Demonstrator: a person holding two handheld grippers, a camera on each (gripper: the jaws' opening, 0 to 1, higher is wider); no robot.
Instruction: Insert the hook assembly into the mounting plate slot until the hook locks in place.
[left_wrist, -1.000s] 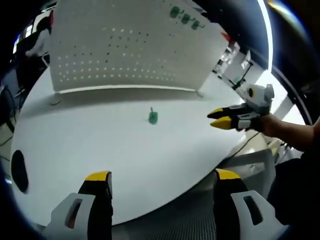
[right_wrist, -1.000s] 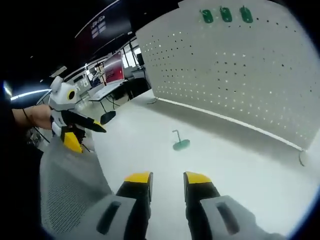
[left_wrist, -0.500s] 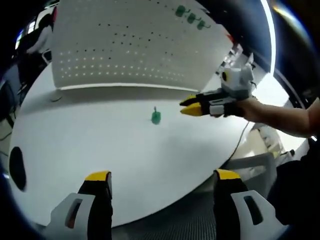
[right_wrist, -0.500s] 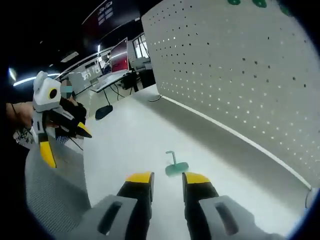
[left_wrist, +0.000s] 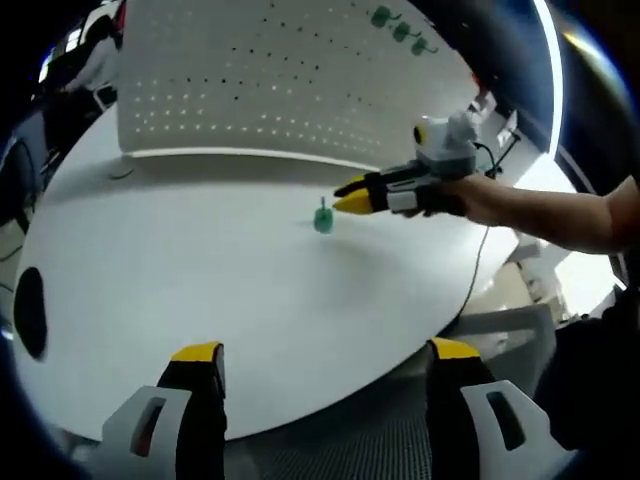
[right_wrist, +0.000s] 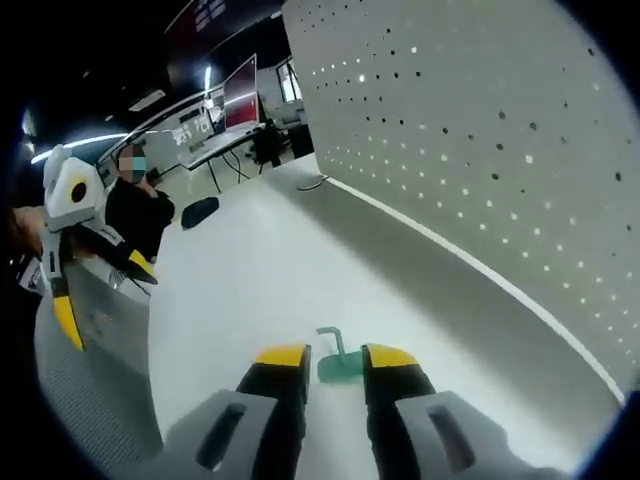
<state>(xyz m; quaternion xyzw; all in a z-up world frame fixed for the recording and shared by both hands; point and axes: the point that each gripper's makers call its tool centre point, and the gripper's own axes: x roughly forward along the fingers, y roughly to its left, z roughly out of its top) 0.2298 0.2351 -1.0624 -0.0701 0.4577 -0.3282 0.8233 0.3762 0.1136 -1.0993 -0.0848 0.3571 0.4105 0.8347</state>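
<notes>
I am reaching for the green hook assembly (right_wrist: 338, 362) lying on the white table (left_wrist: 200, 290); my right gripper (right_wrist: 334, 358) straddles it, jaws narrowly apart, not yet gripping. Next: close squarely on it. My left gripper (left_wrist: 318, 352) waits, jaws wide.

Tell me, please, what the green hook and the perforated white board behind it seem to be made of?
Green hook: likely moulded plastic, given its uniform colour and dull sheen. Perforated board: probably painted sheet metal, thin, flat and matte white with regular punched holes, though plastic cannot be ruled out.
</notes>
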